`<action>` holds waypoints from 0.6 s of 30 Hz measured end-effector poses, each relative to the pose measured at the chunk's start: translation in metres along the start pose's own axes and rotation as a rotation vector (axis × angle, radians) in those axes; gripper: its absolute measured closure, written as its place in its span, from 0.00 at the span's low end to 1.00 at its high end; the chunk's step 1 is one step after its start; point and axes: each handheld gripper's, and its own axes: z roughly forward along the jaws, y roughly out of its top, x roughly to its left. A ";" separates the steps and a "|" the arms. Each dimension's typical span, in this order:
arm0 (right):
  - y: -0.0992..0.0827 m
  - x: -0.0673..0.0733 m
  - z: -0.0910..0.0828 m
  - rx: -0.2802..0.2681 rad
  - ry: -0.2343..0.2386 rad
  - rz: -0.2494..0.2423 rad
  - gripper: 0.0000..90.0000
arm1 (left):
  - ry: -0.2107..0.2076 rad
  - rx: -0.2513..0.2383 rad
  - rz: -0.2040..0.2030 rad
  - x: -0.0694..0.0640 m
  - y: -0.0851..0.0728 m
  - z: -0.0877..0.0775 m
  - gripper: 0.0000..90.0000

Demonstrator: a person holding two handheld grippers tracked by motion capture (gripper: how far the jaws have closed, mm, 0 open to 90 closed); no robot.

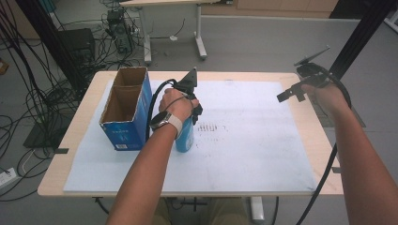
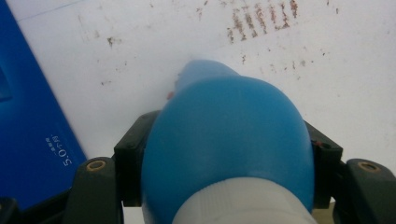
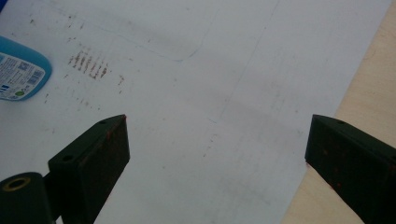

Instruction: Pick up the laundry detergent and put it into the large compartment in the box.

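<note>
My left gripper (image 2: 224, 154) clamps the blue bottle (image 2: 226, 140) beside the cardboard box (image 1: 126, 110) near the table's (image 1: 300, 79) left edge; my right gripper (image 3: 217, 158) gapes empty over the right edge.

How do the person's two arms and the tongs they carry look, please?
Both forearms are bare, without sleeves. The left wrist wears a watch with a pale strap. Each hand carries black tongs: the left tongs bear a grey three-cornered plate on top, and so do the right tongs. Their jaws are blocky, with small reddish specks and brass-coloured eyelets. A black cable trails from each.
</note>
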 end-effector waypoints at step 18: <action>-0.003 0.000 -0.003 -0.005 0.000 0.004 0.07 | 0.024 -0.008 -0.016 -0.003 -0.002 0.000 0.43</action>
